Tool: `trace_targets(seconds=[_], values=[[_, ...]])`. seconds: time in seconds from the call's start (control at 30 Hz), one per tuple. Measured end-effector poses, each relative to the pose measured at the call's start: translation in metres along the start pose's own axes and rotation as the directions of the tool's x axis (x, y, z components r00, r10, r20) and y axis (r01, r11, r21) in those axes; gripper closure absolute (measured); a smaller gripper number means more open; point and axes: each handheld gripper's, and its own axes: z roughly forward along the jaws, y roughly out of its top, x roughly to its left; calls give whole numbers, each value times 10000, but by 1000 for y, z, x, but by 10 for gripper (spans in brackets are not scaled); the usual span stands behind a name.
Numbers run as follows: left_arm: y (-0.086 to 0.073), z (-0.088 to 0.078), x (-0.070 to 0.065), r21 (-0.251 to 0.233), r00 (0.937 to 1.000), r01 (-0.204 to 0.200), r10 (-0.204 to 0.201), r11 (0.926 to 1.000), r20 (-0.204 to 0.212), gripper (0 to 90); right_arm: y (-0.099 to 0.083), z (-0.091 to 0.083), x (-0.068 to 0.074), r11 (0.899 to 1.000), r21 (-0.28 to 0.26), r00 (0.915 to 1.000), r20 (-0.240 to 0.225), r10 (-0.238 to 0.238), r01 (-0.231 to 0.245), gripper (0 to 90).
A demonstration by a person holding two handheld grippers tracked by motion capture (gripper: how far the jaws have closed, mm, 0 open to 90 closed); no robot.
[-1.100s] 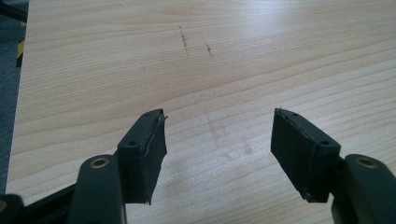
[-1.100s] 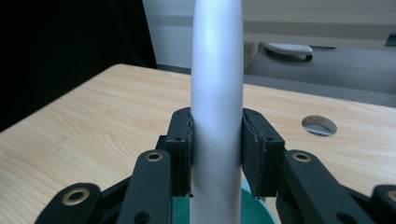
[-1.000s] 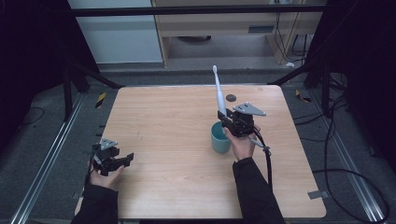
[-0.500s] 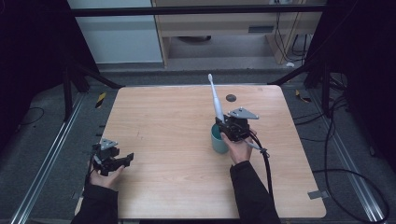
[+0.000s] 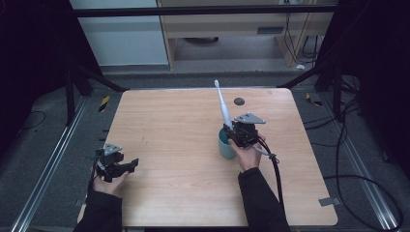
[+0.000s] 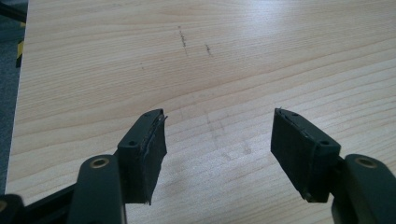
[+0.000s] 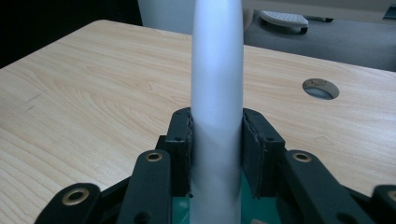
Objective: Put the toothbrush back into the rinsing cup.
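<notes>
A white electric toothbrush [image 5: 224,107] stands nearly upright with its head tilted up and to the left, its lower end over a teal cup [image 5: 225,144] near the table's middle. My right gripper [image 5: 236,131] is shut on the toothbrush's handle [image 7: 217,116]; both pads press its sides, and the teal rim [image 7: 247,196] shows just below the jaws. Whether the handle's end is inside the cup is hidden. My left gripper [image 5: 129,165] rests at the table's front left, open, with bare wood between its fingers [image 6: 148,149].
The wooden table [image 5: 169,121] has a round cable hole [image 5: 238,101] at the back right. A cable trails from the right gripper toward the front edge. Dark floor, rails and frame posts surround the table, and a cabinet stands behind it.
The right gripper with the toothbrush has shifted slightly left and toward the front, over the cup, and the brush leans a little more to the left. The left gripper has stayed put.
</notes>
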Motion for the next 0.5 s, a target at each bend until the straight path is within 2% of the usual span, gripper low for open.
trace_targets(seconds=[0.13,0.2,0.5], values=[[0,0,0,-4,10000,-7,7,10000,10,351,-3,-1,-1,9999,-119,10000,38,56,-56,661],[0,0,0,0,10000,-10,10,10000,5,351,-7,-1,-4,9999,84,9999,73,146,-146,661],[0,1,0,12,10000,-6,6,10000,10,351,-11,2,-3,9988,486,10000,7,-58,57,659]])
